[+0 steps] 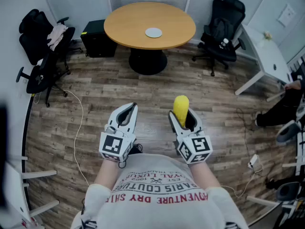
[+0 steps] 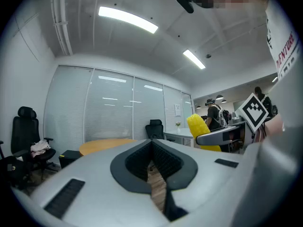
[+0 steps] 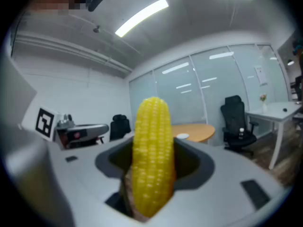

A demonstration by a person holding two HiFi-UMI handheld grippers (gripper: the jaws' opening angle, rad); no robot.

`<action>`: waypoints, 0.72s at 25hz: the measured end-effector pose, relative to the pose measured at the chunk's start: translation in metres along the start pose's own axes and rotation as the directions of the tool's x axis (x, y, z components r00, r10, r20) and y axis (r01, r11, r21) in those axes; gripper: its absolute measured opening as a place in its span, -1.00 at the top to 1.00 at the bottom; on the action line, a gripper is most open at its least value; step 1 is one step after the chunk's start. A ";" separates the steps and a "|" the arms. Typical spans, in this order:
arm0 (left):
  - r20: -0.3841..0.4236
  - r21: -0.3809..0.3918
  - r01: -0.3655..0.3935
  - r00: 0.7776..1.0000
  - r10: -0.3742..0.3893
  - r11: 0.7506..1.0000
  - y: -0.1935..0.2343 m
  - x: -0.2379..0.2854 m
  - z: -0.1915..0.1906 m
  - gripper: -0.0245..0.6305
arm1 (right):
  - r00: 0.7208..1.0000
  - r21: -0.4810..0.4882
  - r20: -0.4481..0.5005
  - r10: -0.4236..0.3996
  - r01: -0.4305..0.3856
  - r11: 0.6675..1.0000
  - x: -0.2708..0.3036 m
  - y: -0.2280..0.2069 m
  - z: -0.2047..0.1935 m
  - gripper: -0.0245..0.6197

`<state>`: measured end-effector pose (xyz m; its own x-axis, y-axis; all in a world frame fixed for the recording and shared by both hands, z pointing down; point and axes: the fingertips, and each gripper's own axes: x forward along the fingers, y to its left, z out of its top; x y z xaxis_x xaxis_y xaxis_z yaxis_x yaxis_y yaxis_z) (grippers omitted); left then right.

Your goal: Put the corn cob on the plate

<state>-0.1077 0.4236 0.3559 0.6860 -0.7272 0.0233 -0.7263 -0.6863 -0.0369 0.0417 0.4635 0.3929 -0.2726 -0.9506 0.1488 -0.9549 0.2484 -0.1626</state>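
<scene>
Right tool (image 1: pixel 183 117) pinches the corn cob (image 1: pixel 181 105) between its pads, the yellow tip poking out past them. The left tool (image 1: pixel 130 109), just beside it, is pressed together on nothing. Both hang over a wood floor (image 1: pixel 95 94). Well ahead of the tools stands a round table (image 1: pixel 124 25), with the plate (image 1: pixel 153 32) near its middle. The carry appears to be the step in hand. Next, the cob must be borne to the table, lowered onto the plate and let go.
</scene>
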 end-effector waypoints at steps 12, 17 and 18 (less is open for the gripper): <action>-0.028 -0.008 0.009 1.000 -0.009 1.000 -0.009 0.002 -0.016 0.83 | 1.000 0.034 -0.009 0.011 -0.011 0.999 -0.003 -0.008 -0.004 0.10; -0.048 -0.013 0.003 0.999 -0.004 1.000 -0.011 0.003 -0.025 0.82 | 0.999 0.038 -0.028 0.018 -0.017 0.999 -0.003 -0.011 -0.010 0.10; -0.050 -0.014 0.004 0.999 -0.004 1.000 -0.012 0.004 -0.025 0.83 | 0.999 0.041 -0.030 0.018 -0.017 0.999 -0.002 -0.014 -0.010 0.10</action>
<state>-0.0972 0.4282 0.3819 0.6861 -0.7238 0.0730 -0.7244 -0.6890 -0.0226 0.0539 0.4638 0.4050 -0.2931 -0.9399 0.1753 -0.9445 0.2563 -0.2054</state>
